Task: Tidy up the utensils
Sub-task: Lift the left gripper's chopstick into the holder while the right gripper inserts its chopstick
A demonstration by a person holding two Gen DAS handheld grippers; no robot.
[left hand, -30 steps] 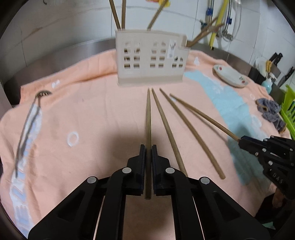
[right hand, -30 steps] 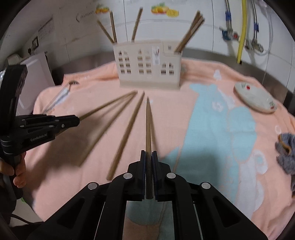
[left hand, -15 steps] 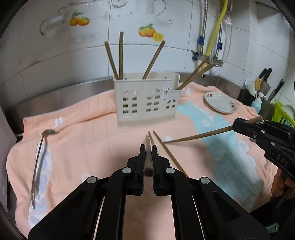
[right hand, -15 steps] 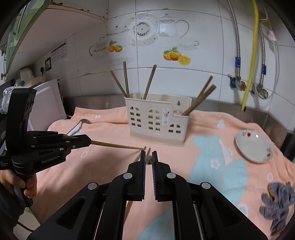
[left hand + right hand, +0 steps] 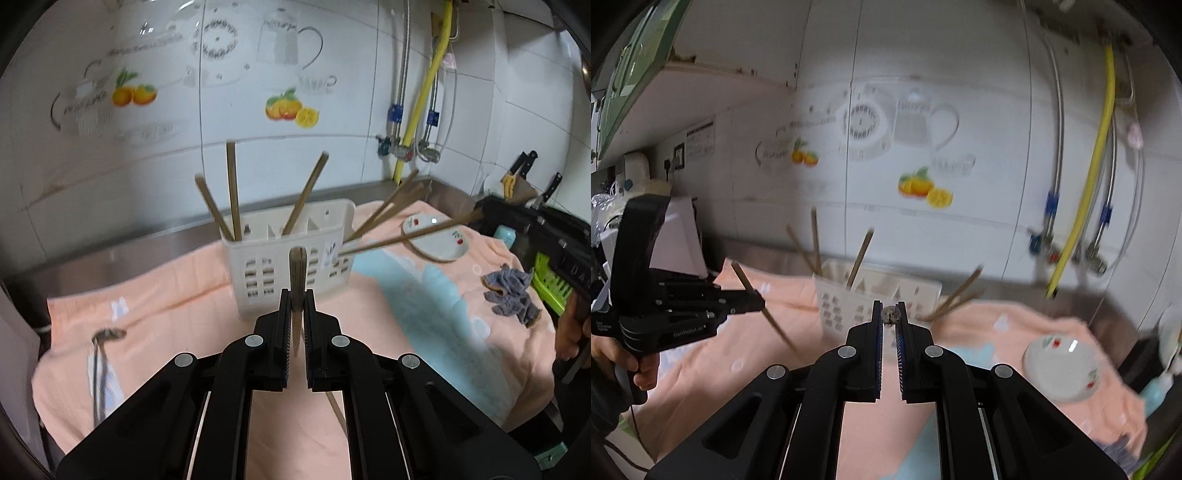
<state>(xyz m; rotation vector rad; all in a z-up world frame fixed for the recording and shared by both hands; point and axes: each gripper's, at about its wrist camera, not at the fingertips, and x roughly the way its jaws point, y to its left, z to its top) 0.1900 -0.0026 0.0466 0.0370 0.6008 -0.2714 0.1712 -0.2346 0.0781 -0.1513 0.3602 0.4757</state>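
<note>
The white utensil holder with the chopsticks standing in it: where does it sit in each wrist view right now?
Left wrist view: the utensil holder stands at centre, just beyond the left gripper, on the peach towel.
Right wrist view: the same holder is blurred, at centre, partly behind the right gripper.
Shared landmark: the orange-and-lemon wall decal above the holder.

Peach towel with a light blue patch, cream holder, brown chopsticks, white tiles with orange fruit prints.
</note>
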